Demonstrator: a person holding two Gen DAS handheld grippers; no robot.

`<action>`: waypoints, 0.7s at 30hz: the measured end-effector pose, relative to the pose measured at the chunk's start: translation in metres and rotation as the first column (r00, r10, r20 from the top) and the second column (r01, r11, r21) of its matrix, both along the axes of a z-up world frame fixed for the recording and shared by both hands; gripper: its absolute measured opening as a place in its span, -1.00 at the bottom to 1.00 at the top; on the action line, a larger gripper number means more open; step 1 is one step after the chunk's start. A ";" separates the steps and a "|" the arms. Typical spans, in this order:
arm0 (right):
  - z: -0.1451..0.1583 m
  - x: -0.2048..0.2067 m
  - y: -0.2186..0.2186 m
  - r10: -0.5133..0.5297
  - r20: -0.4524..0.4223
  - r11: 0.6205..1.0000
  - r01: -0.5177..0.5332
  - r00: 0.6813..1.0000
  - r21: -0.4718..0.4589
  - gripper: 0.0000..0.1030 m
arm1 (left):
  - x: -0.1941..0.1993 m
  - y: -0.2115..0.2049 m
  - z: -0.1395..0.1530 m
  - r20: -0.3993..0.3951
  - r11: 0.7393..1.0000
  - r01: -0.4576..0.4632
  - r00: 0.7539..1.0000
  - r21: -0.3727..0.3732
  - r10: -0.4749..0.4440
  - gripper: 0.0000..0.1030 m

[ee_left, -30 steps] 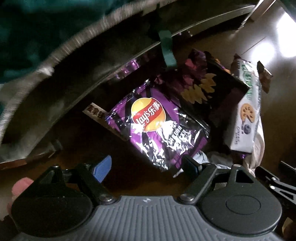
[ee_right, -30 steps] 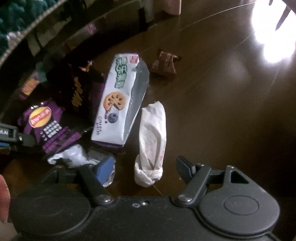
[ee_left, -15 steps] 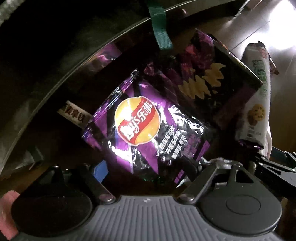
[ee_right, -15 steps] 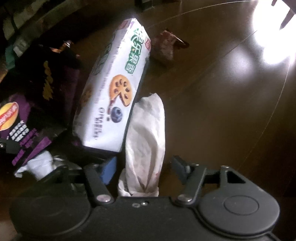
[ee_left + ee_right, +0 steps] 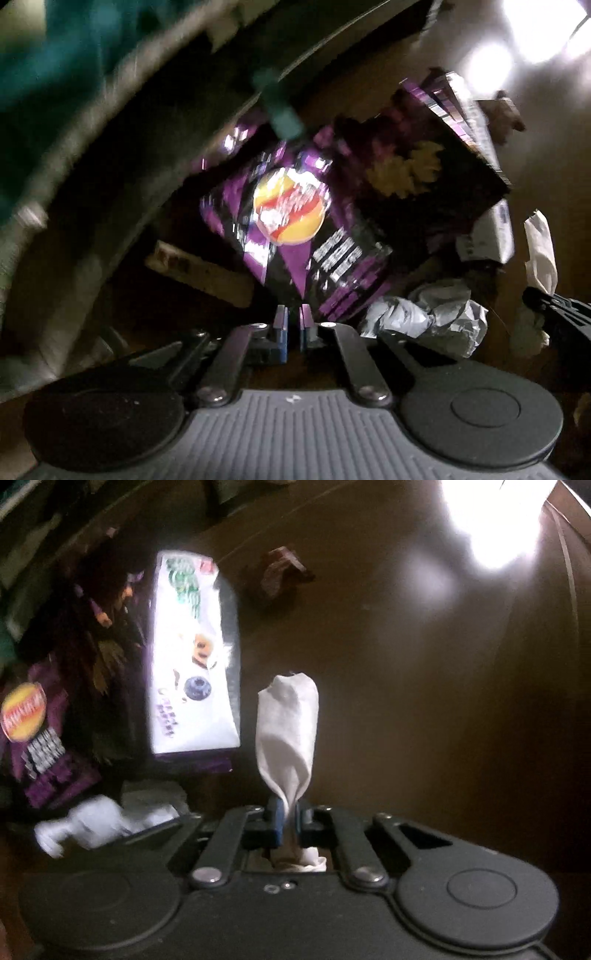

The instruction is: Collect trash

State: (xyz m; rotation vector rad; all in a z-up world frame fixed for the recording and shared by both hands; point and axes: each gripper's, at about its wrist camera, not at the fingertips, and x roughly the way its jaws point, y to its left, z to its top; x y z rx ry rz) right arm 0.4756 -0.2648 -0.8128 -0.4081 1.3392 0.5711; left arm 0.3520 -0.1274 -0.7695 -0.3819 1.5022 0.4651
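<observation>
The left gripper (image 5: 293, 319) pinches the purple chip bag (image 5: 295, 236) by its corner. The right gripper's (image 5: 290, 812) fingers clamp the twisted white tissue (image 5: 286, 734) above the dark counter (image 5: 424, 701).

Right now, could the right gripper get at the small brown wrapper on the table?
Probably not yet: the right gripper is shut on the white tissue. The brown wrapper lies beyond it on bare table, nothing between.

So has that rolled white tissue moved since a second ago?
Yes. The white tissue has come off the dark table beside the cookie pack and now stands up, pinched in the shut right gripper.
</observation>
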 end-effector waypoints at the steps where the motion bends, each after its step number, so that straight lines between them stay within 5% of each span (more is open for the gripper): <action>1: 0.008 -0.004 -0.003 -0.025 -0.006 1.000 0.025 1.000 0.011 -0.89 | -0.001 -0.001 0.004 0.003 1.000 0.007 1.000 -0.004 -0.007 -0.91; 9: 0.056 -0.010 -0.020 -0.147 -0.027 0.981 0.149 0.989 0.122 -0.90 | 0.020 -0.013 0.045 0.112 0.991 0.125 0.987 -0.048 -0.119 -0.89; 11: 0.063 -0.007 -0.025 -0.177 -0.044 0.973 0.181 0.983 0.139 -0.90 | 0.032 -0.014 0.050 0.134 0.989 0.122 0.985 -0.080 -0.110 -0.76; 14: 0.063 -0.010 -0.029 -0.195 -0.054 0.966 0.201 0.979 0.163 -0.89 | 0.053 -0.015 0.053 0.169 0.988 0.110 0.982 -0.113 -0.090 0.05; 15: 0.063 -0.010 -0.030 -0.194 -0.057 0.965 0.201 0.979 0.170 -0.89 | 0.061 -0.016 0.055 0.184 0.989 0.105 0.979 -0.103 -0.084 0.49; 21: 0.056 -0.011 -0.037 -0.178 -0.046 0.964 0.183 0.983 0.191 -0.89 | 0.108 -0.025 0.038 0.142 0.992 -0.021 0.989 -0.126 0.039 0.61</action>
